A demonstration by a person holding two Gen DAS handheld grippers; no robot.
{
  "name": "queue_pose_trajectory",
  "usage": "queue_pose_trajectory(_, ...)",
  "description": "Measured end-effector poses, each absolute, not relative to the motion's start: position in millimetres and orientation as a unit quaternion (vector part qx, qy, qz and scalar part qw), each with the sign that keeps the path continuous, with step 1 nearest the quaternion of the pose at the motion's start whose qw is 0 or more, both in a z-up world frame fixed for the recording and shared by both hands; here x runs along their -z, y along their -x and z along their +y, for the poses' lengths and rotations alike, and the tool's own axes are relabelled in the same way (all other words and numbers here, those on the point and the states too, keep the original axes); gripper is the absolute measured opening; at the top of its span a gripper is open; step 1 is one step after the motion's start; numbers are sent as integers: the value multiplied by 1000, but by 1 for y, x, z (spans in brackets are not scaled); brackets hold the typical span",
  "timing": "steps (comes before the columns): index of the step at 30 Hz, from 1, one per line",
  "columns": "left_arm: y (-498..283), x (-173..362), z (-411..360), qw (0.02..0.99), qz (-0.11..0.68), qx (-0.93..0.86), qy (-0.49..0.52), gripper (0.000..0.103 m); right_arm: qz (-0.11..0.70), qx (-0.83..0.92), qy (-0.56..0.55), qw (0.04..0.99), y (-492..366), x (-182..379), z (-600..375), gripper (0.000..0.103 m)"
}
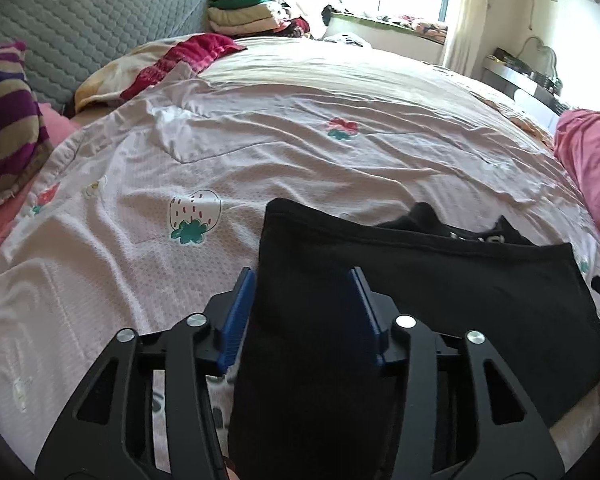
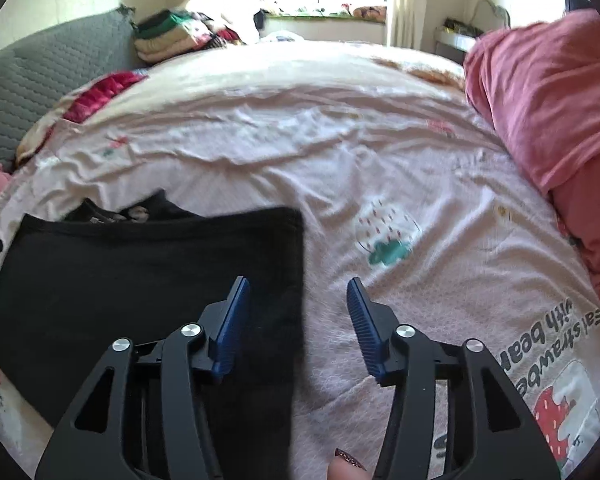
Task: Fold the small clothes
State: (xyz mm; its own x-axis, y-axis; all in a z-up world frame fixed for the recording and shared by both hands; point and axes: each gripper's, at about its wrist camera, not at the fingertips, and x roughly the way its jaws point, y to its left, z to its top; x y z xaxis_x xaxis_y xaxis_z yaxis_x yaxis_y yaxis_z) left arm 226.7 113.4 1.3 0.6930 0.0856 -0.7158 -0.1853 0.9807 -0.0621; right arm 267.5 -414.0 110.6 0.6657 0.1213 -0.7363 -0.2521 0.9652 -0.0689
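A black garment lies folded flat on the pink strawberry-print bedsheet, with a bit of white lettering showing at its far edge. My left gripper hovers over the garment's left part. Its blue pads stand apart, with the cloth lying beneath and between them and not pinched. In the right wrist view the same black garment fills the lower left. My right gripper is open over its right edge, the left finger above the cloth and the right finger above bare bedsheet.
A rose-pink bundle of bedding rises at the right. A striped cushion sits at the left by a grey quilted backrest. A red cloth and a stack of folded clothes lie at the far end.
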Motion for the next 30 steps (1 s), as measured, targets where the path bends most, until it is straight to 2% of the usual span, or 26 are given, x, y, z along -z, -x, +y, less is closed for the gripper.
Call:
queue_pose_trajectory(5,-215,-7,108,918,387,-62,63,46,380,-153,108,906,-240,-117,-391,57)
queue_pose_trajectory(12,-199,-6,101,914,398,-50,57,49,398,-203,103,889,-217,-116,-376,60)
queue_pose_trajectory(24,-177,3,93,906,417,-35,64,49,402,-210,70,888,-197,-125,-387,60)
queue_pose_trajectory(30,-168,12,92,900,430,-30,63,49,428,-188,66,882,-195,-114,-393,65)
